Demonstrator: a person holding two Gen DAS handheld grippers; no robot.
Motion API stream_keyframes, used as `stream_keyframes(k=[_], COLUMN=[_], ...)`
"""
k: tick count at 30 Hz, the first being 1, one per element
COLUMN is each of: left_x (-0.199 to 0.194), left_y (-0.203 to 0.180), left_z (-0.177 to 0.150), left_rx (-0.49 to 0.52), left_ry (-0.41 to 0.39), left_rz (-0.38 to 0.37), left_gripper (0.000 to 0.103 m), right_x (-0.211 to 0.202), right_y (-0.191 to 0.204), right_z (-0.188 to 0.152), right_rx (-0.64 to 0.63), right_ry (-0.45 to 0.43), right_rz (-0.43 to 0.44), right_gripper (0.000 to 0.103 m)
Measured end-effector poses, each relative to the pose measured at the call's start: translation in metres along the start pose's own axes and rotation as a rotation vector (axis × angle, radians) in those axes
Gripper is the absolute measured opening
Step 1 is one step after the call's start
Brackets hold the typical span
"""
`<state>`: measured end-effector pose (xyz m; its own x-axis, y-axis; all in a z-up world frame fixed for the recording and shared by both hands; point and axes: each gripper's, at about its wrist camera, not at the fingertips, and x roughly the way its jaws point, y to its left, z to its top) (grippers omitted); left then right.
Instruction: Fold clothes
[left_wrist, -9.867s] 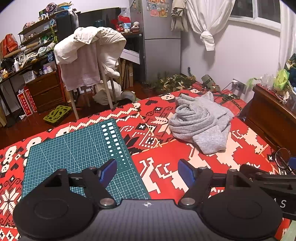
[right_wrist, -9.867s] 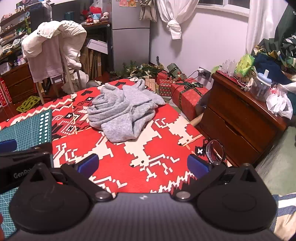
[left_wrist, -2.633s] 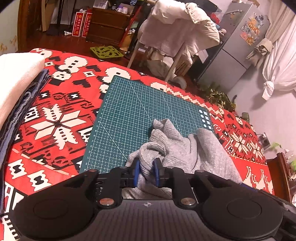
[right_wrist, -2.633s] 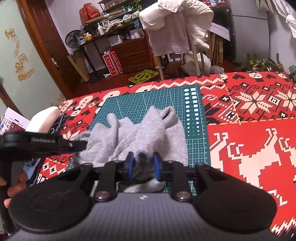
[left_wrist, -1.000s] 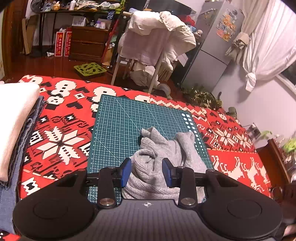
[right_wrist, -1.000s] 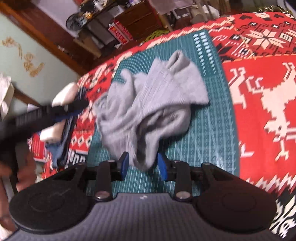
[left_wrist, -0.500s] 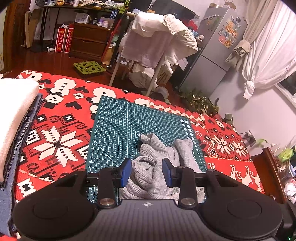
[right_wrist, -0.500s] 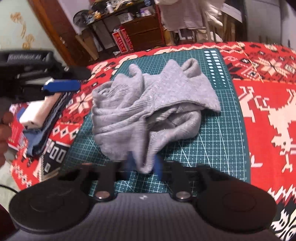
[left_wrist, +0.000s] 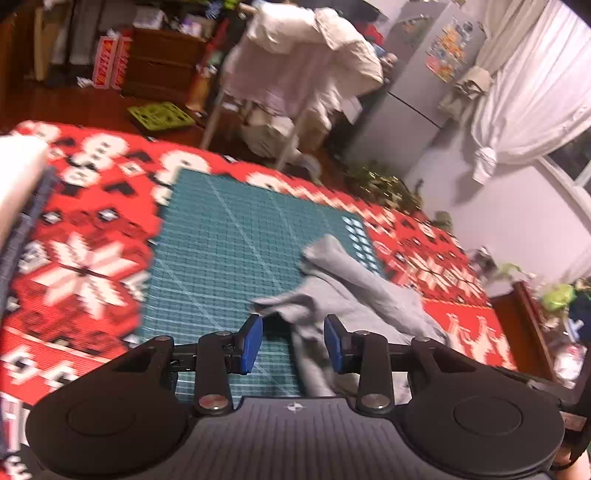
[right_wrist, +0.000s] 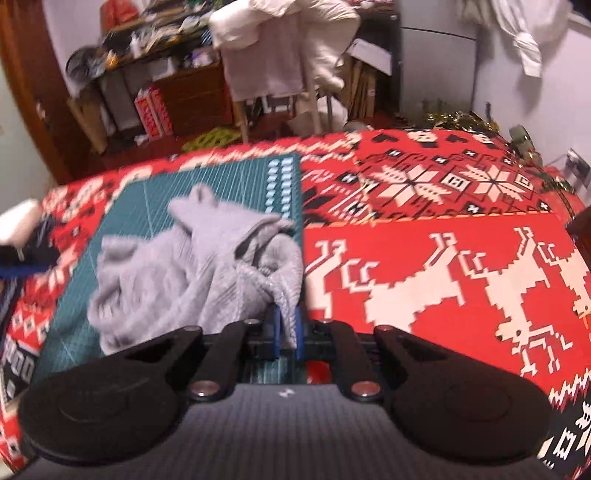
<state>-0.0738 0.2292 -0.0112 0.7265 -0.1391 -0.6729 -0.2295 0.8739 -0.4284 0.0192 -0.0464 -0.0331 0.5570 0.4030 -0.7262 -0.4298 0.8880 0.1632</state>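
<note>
A crumpled grey knit sweater (right_wrist: 192, 258) lies heaped on a green cutting mat (right_wrist: 147, 195), which sits on a red, white and black patterned cloth (right_wrist: 443, 258) spread over the work surface. In the right wrist view the garment fills the middle and near part of the mat, its right edge reaching the mat's border where the red cloth begins. The right gripper (right_wrist: 287, 332) has its blue pads (right_wrist: 297, 328) drawn in narrow and closing on a bunched fold of the sweater's near edge — the knit is pinched between them and stretches up and away toward 11 o'clock into the heap. In the left wrist view the left gripper (left_wrist: 293, 345) has its blue pads (left_wrist: 251, 343) parted at a moderate gap and opening; a strand of the grey fabric runs down between them near the right pad, and whether it touches that pad is lost in the blur. From this side the sweater (left_wrist: 354, 291) spreads from the middle of the frame toward 3 o'clock, partly on the mat (left_wrist: 229, 258) and partly over the red cloth (left_wrist: 85, 266). At 9 o'clock in this view, at the frame's edge, lies a stack of folded fabric (left_wrist: 14, 184), pale on top with dark blue beneath. Beyond the table, toward 12 o'clock, a chair draped with pale clothing (left_wrist: 303, 70) stands on the dark floor, and a grey refrigerator (left_wrist: 417, 85) rises at about 1 o'clock, next to white curtains (left_wrist: 524, 103). Both views are smeared by motion.
</note>
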Motion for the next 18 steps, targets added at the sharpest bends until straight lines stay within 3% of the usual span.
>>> stream_keyframes(k=[2, 5, 7, 10, 12, 13, 15, 16, 18], left_x=[0.009, 0.020, 0.022, 0.023, 0.025, 0.027, 0.030, 0.033, 0.034], left_y=[-0.005, -0.013, -0.015, -0.016, -0.021, -0.024, -0.030, -0.032, -0.033], left_z=[-0.003, -0.009, -0.011, -0.012, -0.015, -0.017, -0.020, -0.023, -0.026], left_rx=[0.000, 0.022, 0.014, -0.032, -0.005, 0.008, 0.033, 0.044, 0.049], left_ry=[0.025, 0.039, 0.022, 0.028, 0.043, 0.050, 0.069, 0.086, 0.082], left_rz=[-0.031, -0.009, -0.001, -0.065, -0.059, -0.056, -0.046, -0.033, -0.014], left_gripper=[0.046, 0.056, 0.056, 0.058, 0.059, 0.056, 0.040, 0.015, 0.012], right_x=[-0.002, -0.001, 0.001, 0.003, 0.005, 0.005, 0.005, 0.005, 0.005], right_y=[-0.004, -0.001, 0.004, 0.010, 0.013, 0.014, 0.015, 0.015, 0.015], right_z=[0.003, 0.004, 0.003, 0.003, 0.004, 0.004, 0.004, 0.003, 0.003], right_rx=[0.012, -0.002, -0.011, -0.011, -0.008, -0.007, -0.003, -0.004, -0.004], right_ry=[-0.011, -0.011, -0.008, -0.005, -0.005, -0.004, -0.002, -0.001, 0.001], right_rz=[0.023, 0.049, 0.064, 0.082, 0.091, 0.095, 0.102, 0.103, 0.105], right_gripper=[0.008, 0.008, 0.008, 0.008, 0.008, 0.008, 0.008, 0.008, 0.008])
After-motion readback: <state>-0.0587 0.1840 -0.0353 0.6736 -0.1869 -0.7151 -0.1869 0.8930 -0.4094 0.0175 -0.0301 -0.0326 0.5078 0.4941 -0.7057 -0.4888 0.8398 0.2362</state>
